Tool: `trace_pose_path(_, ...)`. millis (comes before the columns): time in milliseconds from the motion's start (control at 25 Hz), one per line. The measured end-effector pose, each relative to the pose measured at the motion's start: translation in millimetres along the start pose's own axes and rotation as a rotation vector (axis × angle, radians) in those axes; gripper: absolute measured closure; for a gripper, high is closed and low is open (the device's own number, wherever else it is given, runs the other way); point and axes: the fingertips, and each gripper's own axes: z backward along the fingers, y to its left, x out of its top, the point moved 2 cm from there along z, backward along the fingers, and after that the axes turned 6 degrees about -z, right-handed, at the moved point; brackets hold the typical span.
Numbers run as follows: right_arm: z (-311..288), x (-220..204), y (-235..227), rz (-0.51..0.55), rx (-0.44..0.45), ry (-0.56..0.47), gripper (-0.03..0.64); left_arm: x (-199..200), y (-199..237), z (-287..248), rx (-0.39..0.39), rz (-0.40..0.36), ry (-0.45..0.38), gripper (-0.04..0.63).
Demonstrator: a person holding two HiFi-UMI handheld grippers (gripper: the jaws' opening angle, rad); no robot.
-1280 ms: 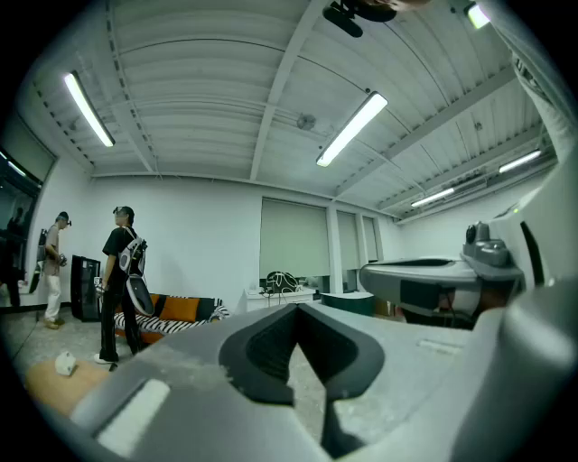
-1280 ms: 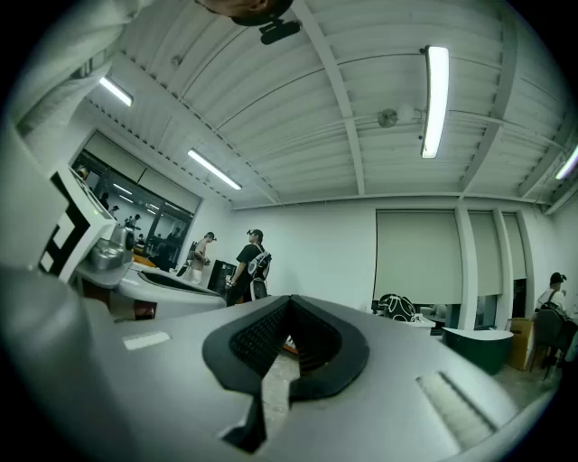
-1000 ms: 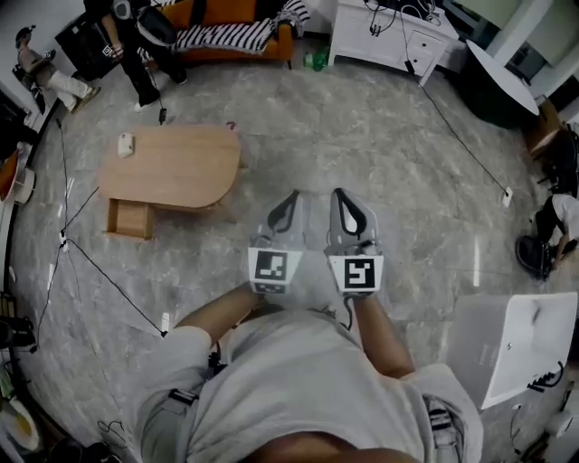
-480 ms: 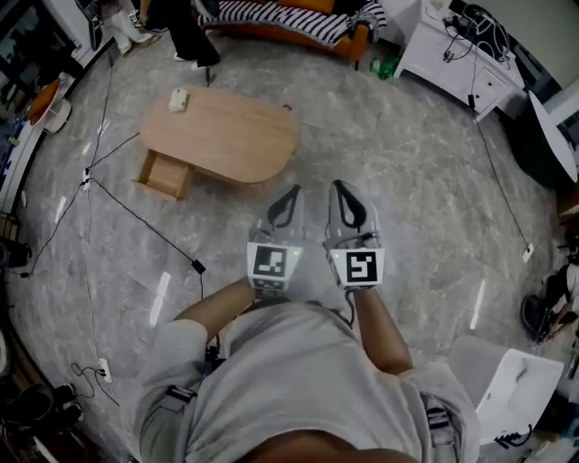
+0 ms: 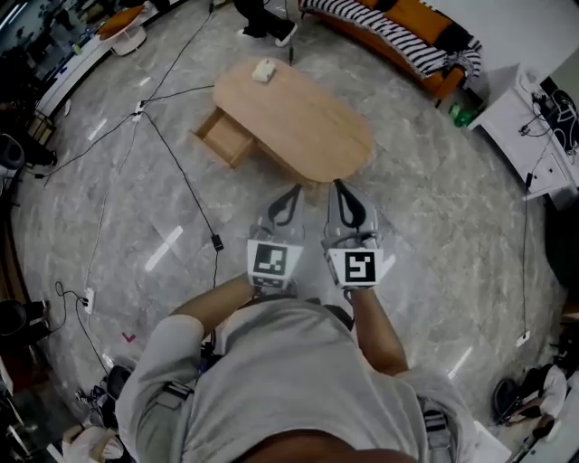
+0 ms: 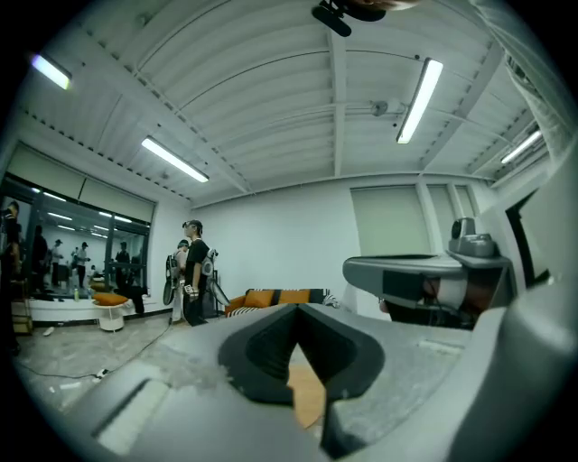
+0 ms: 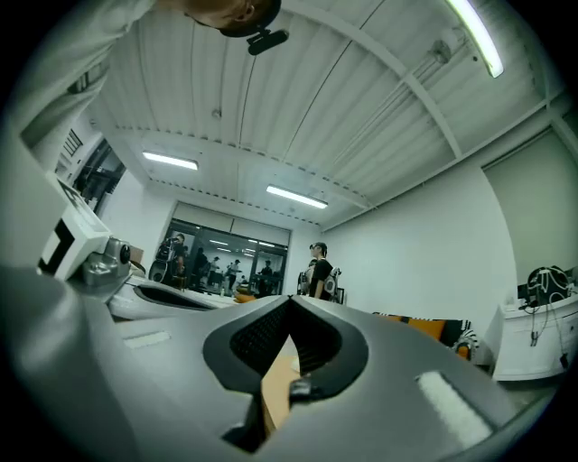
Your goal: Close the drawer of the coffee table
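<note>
Head view alone shows the drawer (image 5: 224, 137) open — left hand-held gripper (image 5: 293, 193) and right hand-held gripper (image 5: 337, 188) closed, empty.

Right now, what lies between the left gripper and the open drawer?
Only bare floor, seen in the head view, separates the left gripper from the drawer; the cable passes aside.

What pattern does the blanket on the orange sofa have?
The blanket is black-and-white striped; best in the head view.
</note>
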Motion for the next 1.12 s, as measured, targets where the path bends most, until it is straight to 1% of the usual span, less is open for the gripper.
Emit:
trace_pose_path(160, -31, -8, 32, -0.011, 0.069, 0.006, 0.611, -14, 39, 14, 0.063, 0.003, 0.017, 0.575)
trace_pose_path(360, -59, -6, 61, 0.003, 0.135, 0.005, 0.611, -17, 78, 26, 0.14, 0.001, 0.016, 0.575)
trace_pose_path(480, -72, -8, 75, -0.005, 0.147, 0.01, 0.611, -22, 97, 31, 0.159, 0.013, 0.023, 0.575)
trace_pose_path(680, -90, -9, 85, -0.004, 0.176, 0.019, 0.611, -32, 113, 33, 0.178, 0.04, 0.039, 0.575)
trace_pose_path(840, -113, -13, 96, -0.029, 0.206, 0.034, 0.611, -34, 132, 37, 0.205, 0.024, 0.043, 0.575)
trace_pose_path(1000, -150, -25, 117, -0.037, 0.256, 0.037, 0.611, -49, 172, 42, 0.264, 0.034, 0.072, 0.575)
trace_pose_path(1120, -185, -41, 136, -0.041, 0.302, 0.043, 0.611, -68, 211, 43, 0.314, 0.04, 0.103, 0.575)
